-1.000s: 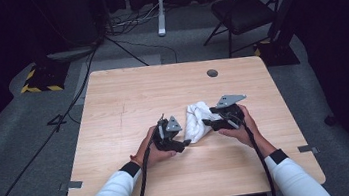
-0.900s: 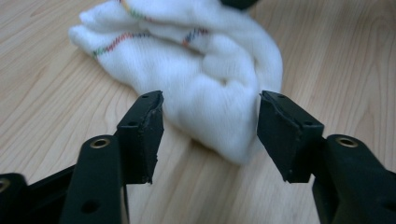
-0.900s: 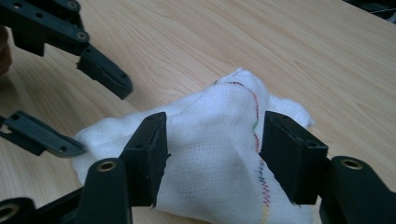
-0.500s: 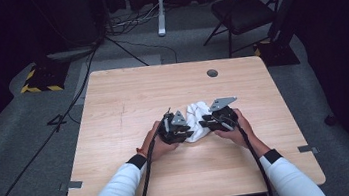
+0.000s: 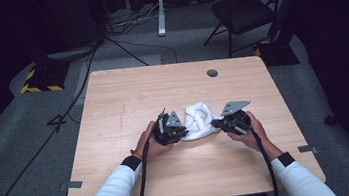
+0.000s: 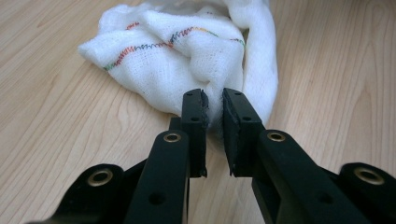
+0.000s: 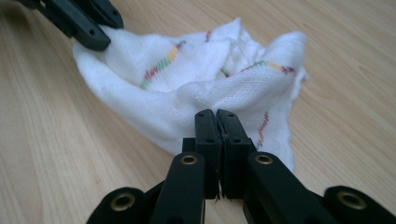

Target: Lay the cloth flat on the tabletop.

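Sitting at a pale wooden bench (image 5: 127, 98), a person in white sleeves holds a black two-jaw tool in each hand, both meeting at a crumpled white cloth (image 5: 199, 120) that lies near the middle of the bench, a little toward the person's side. The cloth is a loose-weave white rag with lines of rainbow-coloured zigzag stitching, bunched into a soft heap. The left tool (image 5: 169, 129) sits at the cloth's left edge, and the right tool (image 5: 233, 121) at its right edge, each with a grey three-cornered plate on top and a black cable trailing back toward the person. In the left gripper view, the left tool (image 6: 215, 109) has its jaws slightly spread, a narrow gap between them, with the tips right at a fold of the cloth (image 6: 196, 51); whether any fabric is caught between them cannot be told. In the right gripper view, the right tool (image 7: 217, 122) has its jaws pressed together, pinching the near edge of the cloth (image 7: 196, 79), while the other tool's black jaws touch the cloth's far corner at upper left. Beyond the bench, a dark chair (image 5: 245, 11) stands on grey floor crossed by cables.
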`<state>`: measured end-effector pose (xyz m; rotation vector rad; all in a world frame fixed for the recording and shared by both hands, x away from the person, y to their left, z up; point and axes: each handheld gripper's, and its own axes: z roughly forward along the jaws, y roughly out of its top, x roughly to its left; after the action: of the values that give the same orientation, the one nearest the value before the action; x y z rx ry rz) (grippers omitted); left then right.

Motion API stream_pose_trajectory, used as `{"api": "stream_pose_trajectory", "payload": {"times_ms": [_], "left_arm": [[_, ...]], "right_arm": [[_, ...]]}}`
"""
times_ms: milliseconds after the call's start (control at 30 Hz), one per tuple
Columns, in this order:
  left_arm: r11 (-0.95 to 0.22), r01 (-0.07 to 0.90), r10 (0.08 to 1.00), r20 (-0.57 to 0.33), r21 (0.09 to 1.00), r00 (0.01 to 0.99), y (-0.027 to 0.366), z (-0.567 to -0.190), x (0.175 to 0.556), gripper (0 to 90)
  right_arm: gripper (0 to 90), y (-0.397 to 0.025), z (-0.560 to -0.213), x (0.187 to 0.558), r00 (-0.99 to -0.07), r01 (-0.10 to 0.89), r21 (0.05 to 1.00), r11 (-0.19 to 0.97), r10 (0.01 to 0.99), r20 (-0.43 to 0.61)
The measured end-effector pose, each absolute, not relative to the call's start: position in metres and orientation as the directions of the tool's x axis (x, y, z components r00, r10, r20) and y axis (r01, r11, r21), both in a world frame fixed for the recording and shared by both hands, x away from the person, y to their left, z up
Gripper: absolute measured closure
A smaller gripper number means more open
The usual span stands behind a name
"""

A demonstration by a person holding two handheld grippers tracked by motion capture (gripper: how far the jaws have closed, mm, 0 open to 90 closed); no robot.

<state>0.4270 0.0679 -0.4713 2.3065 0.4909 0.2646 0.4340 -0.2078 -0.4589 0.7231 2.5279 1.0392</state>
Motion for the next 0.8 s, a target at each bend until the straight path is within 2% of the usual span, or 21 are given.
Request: {"api": "stream_pose_trajectory", "payload": {"times_ms": [400, 500, 600, 633, 700, 733, 767, 800], "left_arm": [[-0.696, 0.242, 0.379, 0.059, 0.676, 0.924, 0.062, -0.472, 0.395, 78.7], [-0.699, 0.247, 0.388, 0.067, 0.671, 0.919, 0.062, -0.471, 0.391, 71.8], [-0.674, 0.253, 0.406, 0.062, 0.694, 0.912, 0.063, -0.468, 0.389, 61.0], [-0.661, 0.254, 0.408, 0.054, 0.706, 0.911, 0.063, -0.466, 0.390, 61.0], [-0.639, 0.266, 0.425, 0.043, 0.722, 0.904, 0.061, -0.464, 0.394, 53.9], [-0.635, 0.270, 0.433, 0.045, 0.724, 0.900, 0.058, -0.463, 0.396, 47.4], [-0.632, 0.277, 0.437, 0.037, 0.723, 0.899, 0.055, -0.463, 0.400, 47.4], [-0.628, 0.282, 0.442, 0.034, 0.725, 0.896, 0.052, -0.462, 0.404, 45.1]], "right_arm": [[87.4, -0.229, -0.464, 0.403, -0.831, 0.338, 0.695, 0.634, 0.548, -0.095], [87.2, -0.234, -0.466, 0.399, -0.824, 0.346, 0.692, 0.633, 0.558, -0.099], [81.6, -0.247, -0.469, 0.393, -0.813, 0.361, 0.677, 0.642, 0.572, -0.109], [81.6, -0.247, -0.469, 0.393, -0.813, 0.361, 0.677, 0.642, 0.572, -0.109], [76.8, -0.253, -0.467, 0.393, -0.796, 0.367, 0.693, 0.621, 0.595, -0.111], [71.1, -0.255, -0.462, 0.393, -0.791, 0.357, 0.714, 0.603, 0.601, -0.112], [71.1, -0.255, -0.462, 0.393, -0.791, 0.357, 0.714, 0.603, 0.601, -0.112], [67.0, -0.253, -0.460, 0.394, -0.785, 0.356, 0.723, 0.593, 0.609, -0.114]]}}
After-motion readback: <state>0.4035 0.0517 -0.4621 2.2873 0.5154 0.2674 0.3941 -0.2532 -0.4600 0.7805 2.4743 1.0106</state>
